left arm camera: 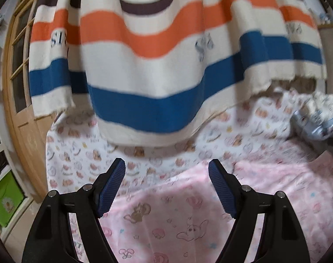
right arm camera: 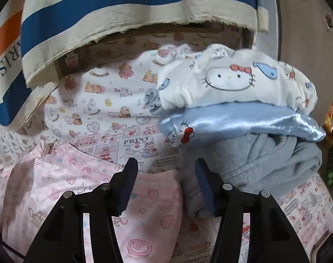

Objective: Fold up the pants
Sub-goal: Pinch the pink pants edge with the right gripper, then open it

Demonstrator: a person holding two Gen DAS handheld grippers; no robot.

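Both jaws wide open and empty: left gripper [left arm camera: 166, 171] and right gripper [right arm camera: 166, 171] hover over the pink pants [right arm camera: 149, 214] below them, folded clothes stack [right arm camera: 243, 114] ahead-right of right jaws, striped cloth [left arm camera: 157, 65] hanging ahead.

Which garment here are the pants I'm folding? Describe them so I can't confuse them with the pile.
Start at the striped cloth hanging over the bed's far side, then come down over the bear-print sheet toward the right gripper. The pink pants lie flat under it, pale pink with cartoon prints, unlike the stacked white, blue and grey folded pile to their right.
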